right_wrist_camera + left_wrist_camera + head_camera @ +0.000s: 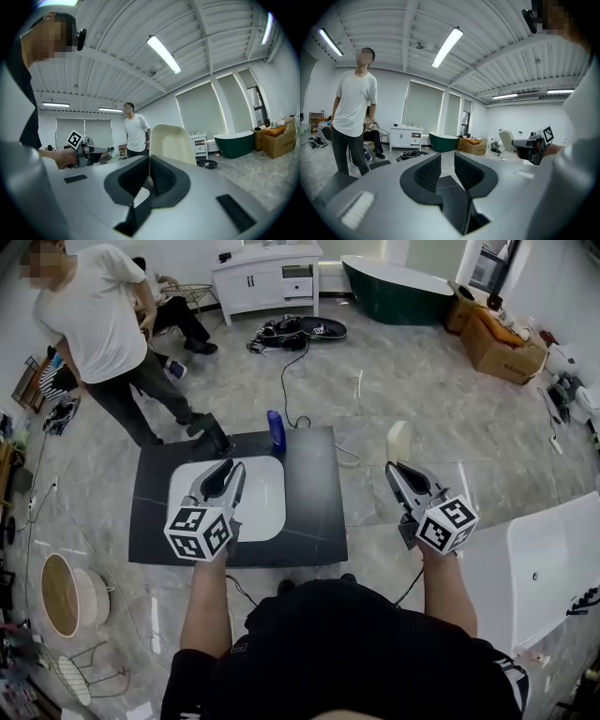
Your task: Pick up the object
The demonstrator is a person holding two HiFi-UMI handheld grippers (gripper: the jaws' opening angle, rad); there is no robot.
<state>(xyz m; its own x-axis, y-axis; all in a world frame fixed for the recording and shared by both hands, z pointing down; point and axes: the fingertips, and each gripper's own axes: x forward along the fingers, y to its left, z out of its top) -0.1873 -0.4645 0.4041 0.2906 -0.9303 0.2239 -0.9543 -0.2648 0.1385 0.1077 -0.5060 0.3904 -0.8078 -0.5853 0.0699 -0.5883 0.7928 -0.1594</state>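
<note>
A thin cream plastic piece (399, 440) with a rounded top stands up from my right gripper (396, 468), which is shut on its lower edge, to the right of the black table (314, 507). In the right gripper view the cream piece (172, 142) rises from between the closed jaws of that gripper (149, 165). My left gripper (225, 472) hovers over the white mat (267, 507) on the table. Its jaws stand apart with nothing between them, as the left gripper view (447, 161) shows. A blue bottle-like object (276, 432) stands upright at the table's far edge.
A person in a white shirt (94, 324) stands left of the table, with another person seated behind. A white cabinet (267, 277), a green bathtub (398, 287), cardboard boxes (506, 345) and floor cables (286, 334) lie beyond. A white tub (553, 559) is at my right.
</note>
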